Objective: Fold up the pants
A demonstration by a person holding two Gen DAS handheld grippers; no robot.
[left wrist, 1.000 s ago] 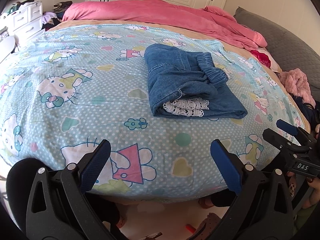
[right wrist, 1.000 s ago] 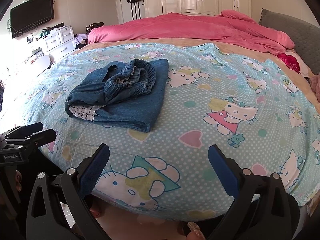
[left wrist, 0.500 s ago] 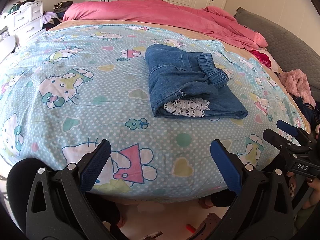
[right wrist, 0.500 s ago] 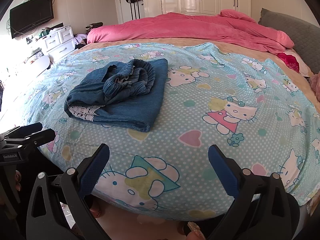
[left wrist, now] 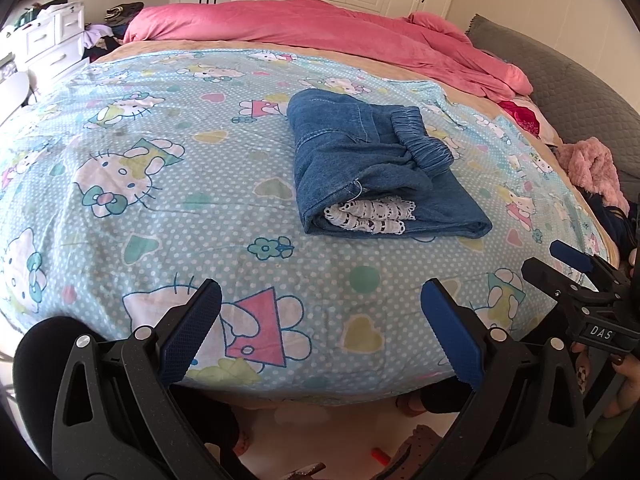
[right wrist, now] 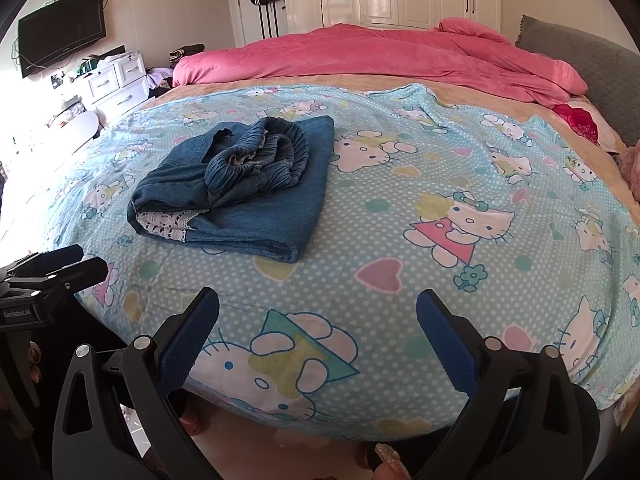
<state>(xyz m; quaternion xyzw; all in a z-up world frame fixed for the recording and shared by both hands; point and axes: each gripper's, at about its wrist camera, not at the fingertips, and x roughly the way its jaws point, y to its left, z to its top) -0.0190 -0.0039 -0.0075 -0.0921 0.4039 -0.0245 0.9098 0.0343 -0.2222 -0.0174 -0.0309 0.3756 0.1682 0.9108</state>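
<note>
Blue denim is the material of the one pair of pants [left wrist: 372,172], which lies folded into a thick packet on the light blue cartoon-cat sheet [left wrist: 160,184] of the bed, a little toward its near edge. One band of white lace [left wrist: 370,216] shows at the near open end of the packet, and one gathered elastic waistband [right wrist: 260,160] sits crumpled on top of it. Behind the sheet there is one pink blanket [left wrist: 320,36], bunched along the far side of the bed. There are two grippers, and both are held low, in front of the near edge of the bed, apart from the pants and touching no cloth. The left gripper [left wrist: 320,328] has its two blue pads spread wide with nothing between them, and the right gripper [right wrist: 318,328] is spread wide and empty in the same way. In the left wrist view the right gripper appears also at the right border, seen from its side, with fingertips of a hand [left wrist: 624,376] under it; this hand is mostly cut off by the frame. The folds inside the packet are hidden, so I cannot tell how the legs lie.
</note>
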